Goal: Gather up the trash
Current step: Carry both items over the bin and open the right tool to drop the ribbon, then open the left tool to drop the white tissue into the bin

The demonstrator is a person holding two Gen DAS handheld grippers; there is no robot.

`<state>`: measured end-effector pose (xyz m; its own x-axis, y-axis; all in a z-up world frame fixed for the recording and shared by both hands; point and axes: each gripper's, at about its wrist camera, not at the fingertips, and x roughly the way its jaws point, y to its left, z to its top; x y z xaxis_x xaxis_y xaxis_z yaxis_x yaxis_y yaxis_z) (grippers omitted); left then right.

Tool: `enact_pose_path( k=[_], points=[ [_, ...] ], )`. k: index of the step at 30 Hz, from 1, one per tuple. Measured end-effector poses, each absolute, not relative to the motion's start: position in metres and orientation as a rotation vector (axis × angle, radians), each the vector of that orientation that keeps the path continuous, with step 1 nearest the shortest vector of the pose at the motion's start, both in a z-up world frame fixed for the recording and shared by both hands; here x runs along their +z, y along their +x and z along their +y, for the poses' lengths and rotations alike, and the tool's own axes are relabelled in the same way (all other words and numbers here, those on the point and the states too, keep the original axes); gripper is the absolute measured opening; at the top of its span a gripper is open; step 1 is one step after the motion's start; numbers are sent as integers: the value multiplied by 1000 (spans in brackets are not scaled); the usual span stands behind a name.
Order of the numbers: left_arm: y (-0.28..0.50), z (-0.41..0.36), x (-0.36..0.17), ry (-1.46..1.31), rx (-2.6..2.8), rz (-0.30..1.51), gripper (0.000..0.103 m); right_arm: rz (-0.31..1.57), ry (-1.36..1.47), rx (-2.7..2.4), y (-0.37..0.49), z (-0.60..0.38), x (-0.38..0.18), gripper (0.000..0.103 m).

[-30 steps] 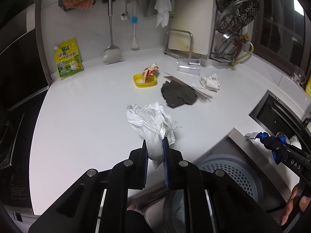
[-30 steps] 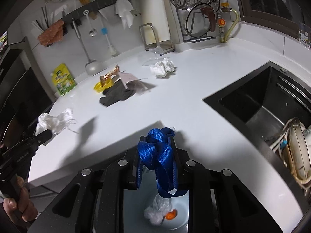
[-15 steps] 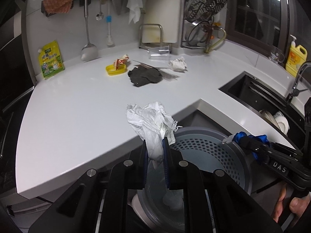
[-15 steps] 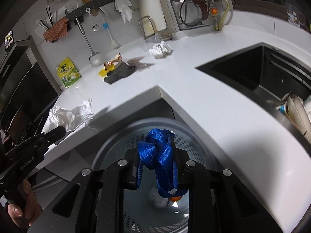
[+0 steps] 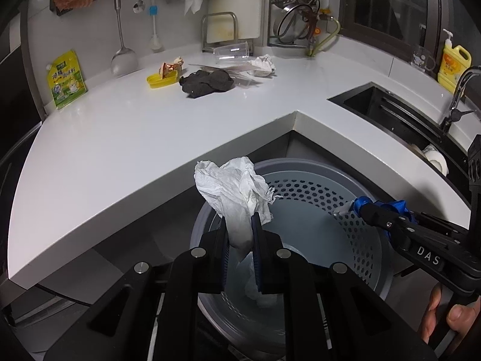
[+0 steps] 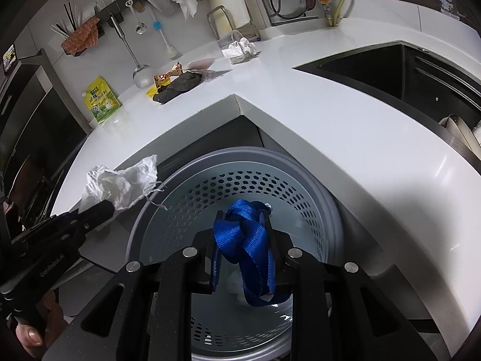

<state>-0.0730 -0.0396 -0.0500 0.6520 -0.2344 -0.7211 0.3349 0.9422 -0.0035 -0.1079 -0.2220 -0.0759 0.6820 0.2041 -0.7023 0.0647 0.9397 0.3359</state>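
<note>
My left gripper (image 5: 240,219) is shut on a crumpled white paper towel (image 5: 234,192), held over the near-left rim of a round grey perforated trash bin (image 5: 345,222) that stands below the counter's inner corner. My right gripper (image 6: 242,213) is shut on a bunched blue webbing strap (image 6: 240,234) above the bin's (image 6: 186,210) middle. Each gripper shows in the other's view, left gripper (image 6: 99,210) and right gripper (image 5: 357,207). Some white scraps lie at the bin's bottom. More trash sits far back on the counter: a dark rag (image 5: 207,82), a wrapper on a yellow lid (image 5: 163,75), a crumpled paper (image 5: 264,64).
The white L-shaped counter (image 5: 120,138) wraps around the bin. A black sink (image 6: 405,81) with dishes is to the right, with a yellow soap bottle (image 5: 454,66) behind it. A yellow-green pouch (image 5: 66,79), hanging utensils and a clear plastic cup (image 5: 231,51) stand along the back wall.
Both grippers have drawn back from over the counter and sunk to above the bin, each carrying its load. The bin now fills the lower part of both views.
</note>
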Motion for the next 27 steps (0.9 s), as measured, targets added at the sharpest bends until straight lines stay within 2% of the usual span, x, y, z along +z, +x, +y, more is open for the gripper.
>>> enact_pose_path(
  k=[18,27],
  points=[
    [-65,-40,-78,127,-330,890,15,869,320,86,-101,-213,-89,23],
    [-64,-37,-80,119,-317,899,20,876,316,80,-98,-212,-91,25]
  ],
)
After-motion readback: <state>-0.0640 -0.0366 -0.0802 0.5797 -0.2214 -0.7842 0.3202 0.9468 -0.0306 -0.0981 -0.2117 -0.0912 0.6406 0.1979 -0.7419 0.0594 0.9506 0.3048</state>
